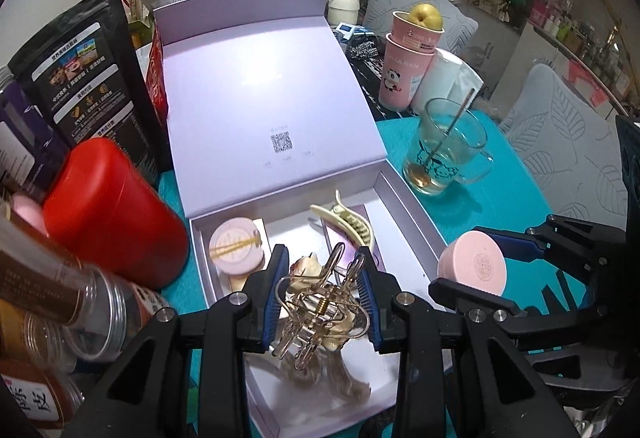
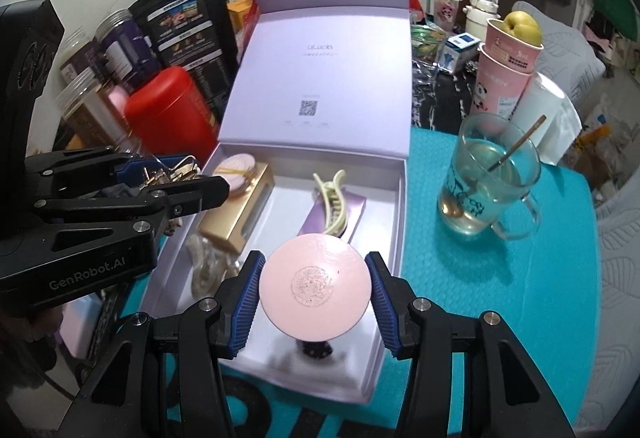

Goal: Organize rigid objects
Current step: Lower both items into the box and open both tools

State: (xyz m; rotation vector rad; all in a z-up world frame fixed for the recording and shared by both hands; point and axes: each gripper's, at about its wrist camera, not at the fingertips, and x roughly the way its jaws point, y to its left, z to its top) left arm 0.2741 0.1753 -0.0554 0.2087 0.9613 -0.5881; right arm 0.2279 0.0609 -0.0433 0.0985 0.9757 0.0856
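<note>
An open lilac gift box (image 1: 416, 213) (image 2: 392, 222) lies on the teal mat. My left gripper (image 1: 324, 298) is shut on a gold wire hair claw (image 1: 320, 302) and holds it above the box's near left part; it also shows in the right wrist view (image 2: 172, 173). My right gripper (image 2: 316, 294) is shut on a round pink compact (image 2: 314, 288) above the box's near right part; the compact shows in the left wrist view (image 1: 472, 262) too. Inside the box lie another pink compact (image 1: 236, 246), a cream hair claw (image 1: 348, 222), a gold case (image 2: 236, 209) and a beige hair piece (image 2: 204, 258).
A red canister (image 1: 112, 209), clear jars (image 1: 92, 314) and a black pouch (image 1: 88, 61) crowd the left. A glass mug with a spoon (image 2: 492, 185) stands right of the box. Stacked pink cups with a pear (image 2: 512, 49) and a paper roll (image 2: 548, 113) are behind it.
</note>
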